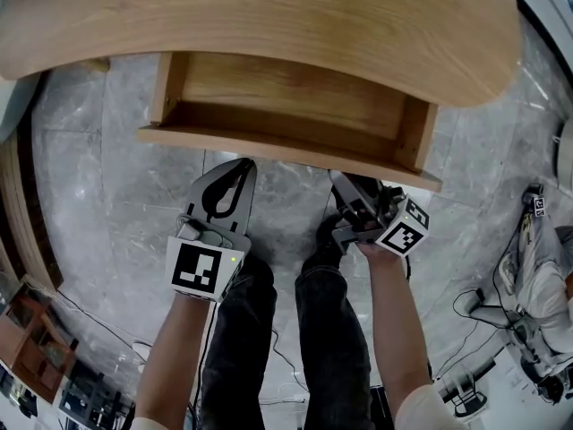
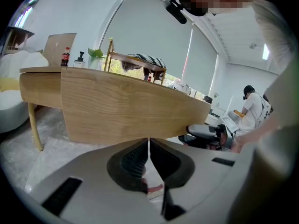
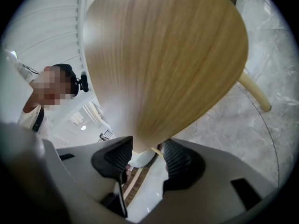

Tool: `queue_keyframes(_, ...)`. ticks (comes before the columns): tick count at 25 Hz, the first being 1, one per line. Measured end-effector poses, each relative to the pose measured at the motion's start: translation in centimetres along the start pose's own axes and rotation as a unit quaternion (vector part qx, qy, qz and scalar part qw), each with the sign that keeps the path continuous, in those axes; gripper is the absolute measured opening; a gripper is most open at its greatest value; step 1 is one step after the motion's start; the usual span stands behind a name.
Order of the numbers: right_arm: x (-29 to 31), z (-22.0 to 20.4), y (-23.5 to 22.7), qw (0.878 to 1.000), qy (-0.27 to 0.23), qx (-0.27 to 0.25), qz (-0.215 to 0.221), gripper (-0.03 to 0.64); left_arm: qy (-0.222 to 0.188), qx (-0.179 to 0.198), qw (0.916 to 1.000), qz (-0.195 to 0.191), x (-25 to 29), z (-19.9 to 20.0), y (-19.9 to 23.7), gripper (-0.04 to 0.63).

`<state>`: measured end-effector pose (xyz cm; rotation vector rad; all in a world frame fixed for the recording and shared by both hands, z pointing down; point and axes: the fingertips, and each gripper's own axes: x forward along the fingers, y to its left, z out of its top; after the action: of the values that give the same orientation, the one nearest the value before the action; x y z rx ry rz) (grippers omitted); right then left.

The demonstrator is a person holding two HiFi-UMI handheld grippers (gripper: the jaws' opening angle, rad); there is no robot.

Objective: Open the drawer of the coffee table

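Looks like this one's basically done. The drawer [image 1: 286, 97] of the coffee table [image 1: 269, 16] is pulled well out from under the top, and you can see its bare wooden inside, nothing in it.

The right gripper [image 3: 147, 146] has its fingers spread. The lower edge of the drawer front [image 1: 286, 150] sits just between the tips, and the pads don't look to be squeezing it. The left gripper [image 2: 149, 141] has its fingers pressed together on nothing, just below the front.

What's left, as a guess: maybe a bit more pull, or just backing off.

Room-wise, the front hangs over the person's legs [image 1: 269, 330], so there's not much space toward the body. The marble floor [image 1: 107, 195] on the left is open, and the cables [image 1: 483, 303] on the right are well apart.
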<state>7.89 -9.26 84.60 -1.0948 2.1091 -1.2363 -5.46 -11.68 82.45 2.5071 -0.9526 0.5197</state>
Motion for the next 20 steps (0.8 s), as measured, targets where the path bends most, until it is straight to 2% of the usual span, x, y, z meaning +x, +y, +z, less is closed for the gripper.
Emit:
queue_keyframes(7,-0.3,-0.7,-0.2,1.000,0.009,0.001,-0.006,0.221,0.005,-0.004,1.0000,0.002,-0.9,-1.0,-0.2,0.021)
queue_keyframes(9,-0.2,-1.0,-0.7,1.000,0.019,0.000,-0.012,0.247,0.008,-0.005,1.0000,0.002,-0.8,-1.4,-0.2,0.021)
queue_keyframes(11,-0.1,-1.2,-0.9,1.000,0.022,-0.002,-0.015,0.236,0.009,-0.006,0.9999,0.001,-0.9,-1.6,0.0,0.021)
queue_keyframes(17,0.1,-1.3,-0.6,1.000,0.020,0.011,-0.013,0.261,0.005,-0.009,0.9999,0.006,-1.3,-1.1,0.5,0.021)
queue_keyframes(20,-0.2,-2.3,-0.5,0.999,0.042,0.009,-0.027,0.267,0.006,-0.011,0.9999,0.006,-1.6,-0.6,0.2,0.021)
